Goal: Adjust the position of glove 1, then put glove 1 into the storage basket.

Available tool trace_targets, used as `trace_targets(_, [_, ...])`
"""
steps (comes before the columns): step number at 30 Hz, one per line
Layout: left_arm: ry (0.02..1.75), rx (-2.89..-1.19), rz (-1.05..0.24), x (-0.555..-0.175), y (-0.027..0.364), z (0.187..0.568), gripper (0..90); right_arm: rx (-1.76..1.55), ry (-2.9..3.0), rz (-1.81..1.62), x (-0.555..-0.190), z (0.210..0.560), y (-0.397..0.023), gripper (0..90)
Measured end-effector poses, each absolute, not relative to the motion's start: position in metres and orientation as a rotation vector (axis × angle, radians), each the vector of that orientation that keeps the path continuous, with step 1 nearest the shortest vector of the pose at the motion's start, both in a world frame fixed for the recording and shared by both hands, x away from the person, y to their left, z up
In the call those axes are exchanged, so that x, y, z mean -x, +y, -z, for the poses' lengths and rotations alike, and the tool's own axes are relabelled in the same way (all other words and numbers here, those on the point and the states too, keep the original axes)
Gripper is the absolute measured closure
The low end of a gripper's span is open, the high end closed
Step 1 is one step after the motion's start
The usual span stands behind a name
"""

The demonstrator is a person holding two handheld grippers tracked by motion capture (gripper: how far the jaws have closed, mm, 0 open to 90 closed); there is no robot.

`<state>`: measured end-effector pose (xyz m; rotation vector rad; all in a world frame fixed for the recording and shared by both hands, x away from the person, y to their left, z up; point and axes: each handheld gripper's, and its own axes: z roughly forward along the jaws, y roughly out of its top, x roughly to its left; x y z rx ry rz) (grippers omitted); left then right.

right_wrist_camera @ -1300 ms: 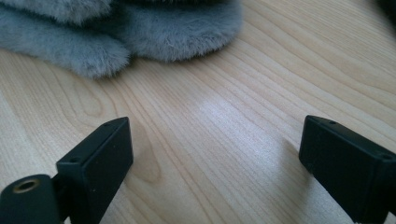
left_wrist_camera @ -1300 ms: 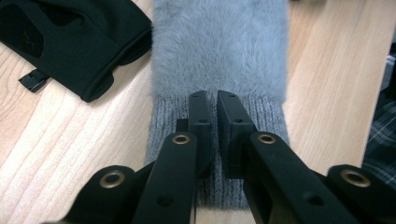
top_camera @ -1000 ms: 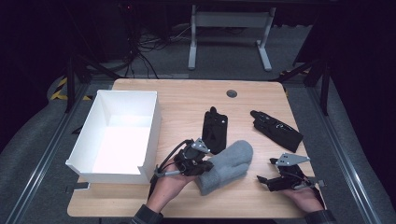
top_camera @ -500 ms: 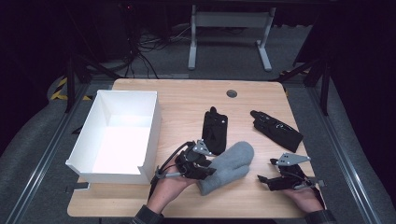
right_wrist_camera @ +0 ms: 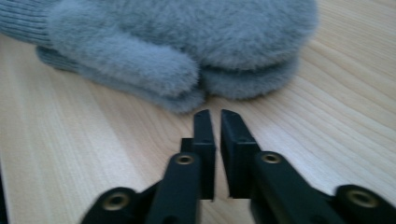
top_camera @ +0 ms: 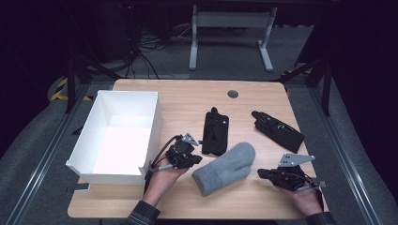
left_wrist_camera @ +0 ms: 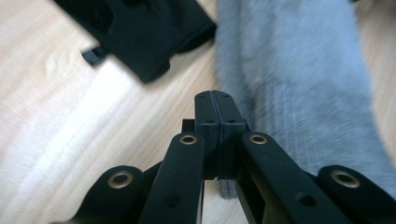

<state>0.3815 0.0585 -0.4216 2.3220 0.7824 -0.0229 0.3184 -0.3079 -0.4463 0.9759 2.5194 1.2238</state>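
A grey fuzzy mitten lies flat near the table's front, between my two grippers. My left gripper is beside its cuff. Its jaws have just closed and now press together with nothing between them. My right gripper points at the mitten's thumb from the right, a little short of it. Its jaws have just closed to a thin slit and hold nothing. A black glove lies behind the mitten, and a second black glove lies to the right.
A white open box stands on the left part of the wooden table, close to my left hand. A round grommet sits near the far edge. Dark floor and metal stands surround the table.
My left gripper has drawn slightly left, away from the mitten's cuff. The mitten lies where it was. The right hand has stayed in place.
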Motion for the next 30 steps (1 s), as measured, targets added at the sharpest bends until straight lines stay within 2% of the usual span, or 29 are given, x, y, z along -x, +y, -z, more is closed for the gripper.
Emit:
trace_targets(13, [0.759, -2.359, 0.122, -0.374, 0.05, 0.436, 90.0, -0.876, 2.636, -1.224, -0.316, 0.45, -0.285, 90.0])
trace_targets(20, [0.713, -2.376, 0.163, -0.36, 0.044, 0.438, 90.0, -0.876, 2.626, -1.221, -0.317, 0.45, -0.286, 89.7])
trace_targets(23, [0.717, -2.368, 0.145, -0.359, 0.045, 0.436, 89.6, -0.88, 2.622, -1.219, -0.318, 0.45, -0.287, 86.2])
trace_targets(27, [0.748, -2.324, 0.105, -0.365, 0.052, 0.427, 81.8, -0.884, 2.596, -1.212, -0.32, 0.45, -0.29, 74.4])
trace_targets(28, [0.748, -2.324, 0.105, -0.365, 0.052, 0.427, 79.2, -0.884, 2.596, -1.212, -0.32, 0.45, -0.29, 74.4])
trace_targets(29, [0.747, -2.308, 0.096, -0.367, 0.053, 0.423, 79.2, -0.892, 2.588, -1.207, -0.321, 0.45, -0.291, 70.8])
trace_targets(30, [0.743, -2.297, 0.082, -0.369, 0.054, 0.421, 73.9, -0.912, 2.572, -1.196, -0.322, 0.451, -0.293, 65.1])
